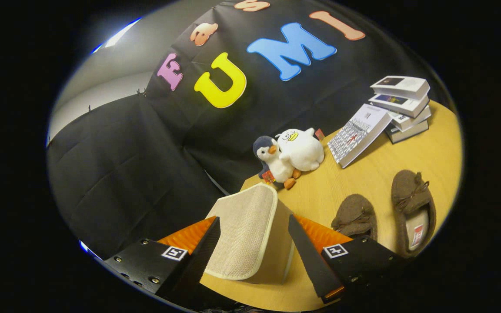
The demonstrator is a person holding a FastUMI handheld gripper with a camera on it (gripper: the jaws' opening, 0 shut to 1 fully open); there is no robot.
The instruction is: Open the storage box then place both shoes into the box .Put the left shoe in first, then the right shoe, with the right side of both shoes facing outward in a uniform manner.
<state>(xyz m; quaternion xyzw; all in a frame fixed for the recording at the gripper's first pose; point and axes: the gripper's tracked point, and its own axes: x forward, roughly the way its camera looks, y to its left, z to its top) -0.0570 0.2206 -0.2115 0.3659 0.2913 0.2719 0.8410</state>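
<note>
Tool [255,243] is spread wide, fingers either side of the beige storage box [250,230] without pressing it, probably lining up to get the lid open. Both brown shoes [385,213] wait just right of it on the surface [407,161]. Farther back: plush toys [289,158], stacked books [400,106].
</note>
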